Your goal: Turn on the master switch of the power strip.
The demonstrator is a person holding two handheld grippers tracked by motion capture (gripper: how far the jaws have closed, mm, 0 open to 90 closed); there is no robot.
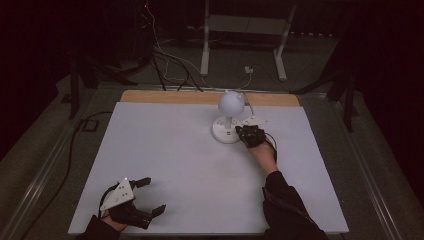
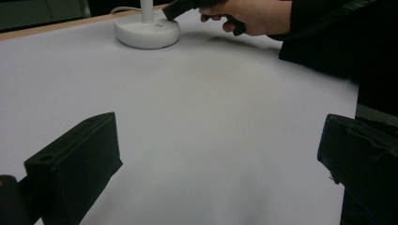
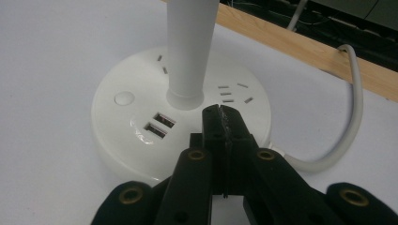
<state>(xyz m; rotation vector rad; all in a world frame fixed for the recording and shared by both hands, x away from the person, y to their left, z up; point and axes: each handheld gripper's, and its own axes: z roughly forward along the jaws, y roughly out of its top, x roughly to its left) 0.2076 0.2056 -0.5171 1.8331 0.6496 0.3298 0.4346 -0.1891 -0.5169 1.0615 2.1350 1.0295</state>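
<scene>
1. Lamp (image 1: 229, 117) stands toward the far middle of the white table (image 1: 165, 165), its round base (image 3: 141, 136) flat on the surface, a globe head on top of a white stem.
2. Right gripper (image 3: 220, 115) hovers over the base beside the stem, jaws pressed together with nothing between them.
3. USB ports (image 3: 159, 125) and a round button (image 3: 124, 99) sit on the base, left of the jaw tips.
4. Left gripper (image 1: 149, 196) rests at the near left corner, well apart from the lamp, jaws spread wide and empty.
5. White cable (image 3: 349, 117) curls from the base toward the wooden edge (image 3: 300, 44).
</scene>
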